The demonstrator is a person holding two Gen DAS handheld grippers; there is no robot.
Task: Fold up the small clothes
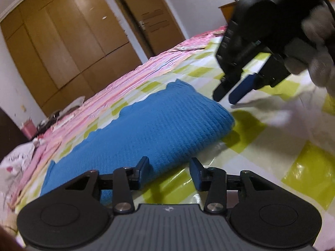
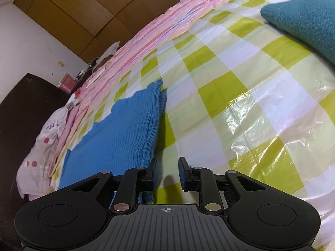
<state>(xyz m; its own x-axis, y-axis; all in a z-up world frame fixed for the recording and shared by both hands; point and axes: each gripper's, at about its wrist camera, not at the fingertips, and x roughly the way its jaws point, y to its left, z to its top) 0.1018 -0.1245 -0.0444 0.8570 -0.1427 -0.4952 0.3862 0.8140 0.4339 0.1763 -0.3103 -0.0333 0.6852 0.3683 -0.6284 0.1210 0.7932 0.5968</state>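
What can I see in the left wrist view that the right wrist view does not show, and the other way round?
Only the left wrist view shows the right gripper from outside, jaws open and empty, in a gloved hand, plus a wooden door. Only the right wrist view shows a teal cushion and dark furniture. Both show the folded blue knit garment, the green checked sheet, the pink bedding and the wardrobe.

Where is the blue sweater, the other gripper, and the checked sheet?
blue sweater [image 1: 146,129]: left wrist view, middle of its folded top.
right gripper [image 1: 227,95]: left wrist view, between its fingertips.
checked sheet [image 2: 230,83]: right wrist view, a bare green square.
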